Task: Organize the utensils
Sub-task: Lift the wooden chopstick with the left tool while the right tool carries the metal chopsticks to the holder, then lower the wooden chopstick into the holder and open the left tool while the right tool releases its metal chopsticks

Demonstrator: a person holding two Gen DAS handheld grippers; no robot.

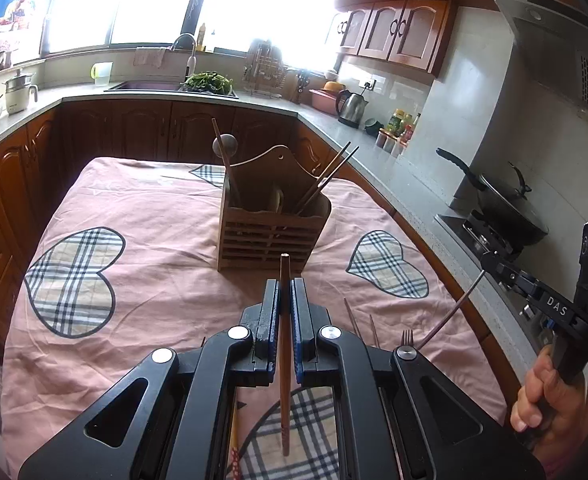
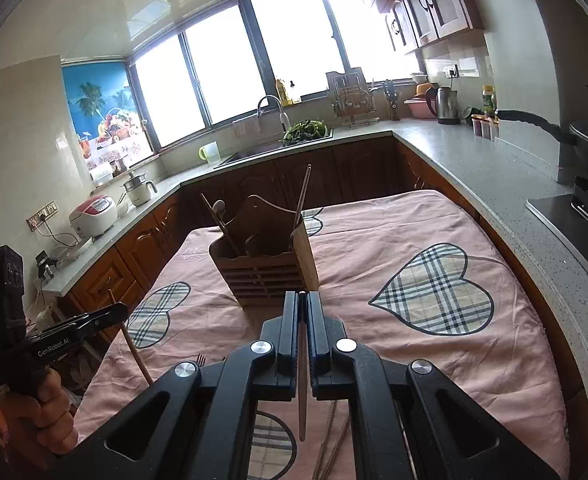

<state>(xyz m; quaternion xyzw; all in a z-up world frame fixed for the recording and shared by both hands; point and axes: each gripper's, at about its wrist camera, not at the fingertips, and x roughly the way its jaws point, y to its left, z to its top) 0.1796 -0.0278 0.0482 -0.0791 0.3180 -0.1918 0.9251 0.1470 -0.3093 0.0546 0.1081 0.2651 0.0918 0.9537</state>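
My left gripper [image 1: 285, 286] is shut on a light wooden chopstick [image 1: 285, 360] that runs lengthwise between the pads, its tip poking out ahead. My right gripper [image 2: 302, 298] is shut on a darker, thinner chopstick [image 2: 302, 380]. Both hover over the pink cloth [image 1: 153, 280], a little short of the slatted wooden utensil holder [image 1: 271, 228] [image 2: 263, 264]. The holder has chopsticks [image 1: 332, 170] and a wooden spoon [image 1: 225, 146] standing in it. Each wrist view shows the other gripper to the side [image 1: 488, 266] [image 2: 121, 312], gripped by a hand.
A fork [image 1: 407, 336] and loose chopsticks [image 1: 352, 316] lie on the cloth near the grippers. A grey counter [image 2: 474, 168] wraps around the table, with a wok on the stove [image 1: 506, 208], a kettle [image 1: 352, 108], a sink [image 2: 261, 148] and a rice cooker [image 2: 93, 216].
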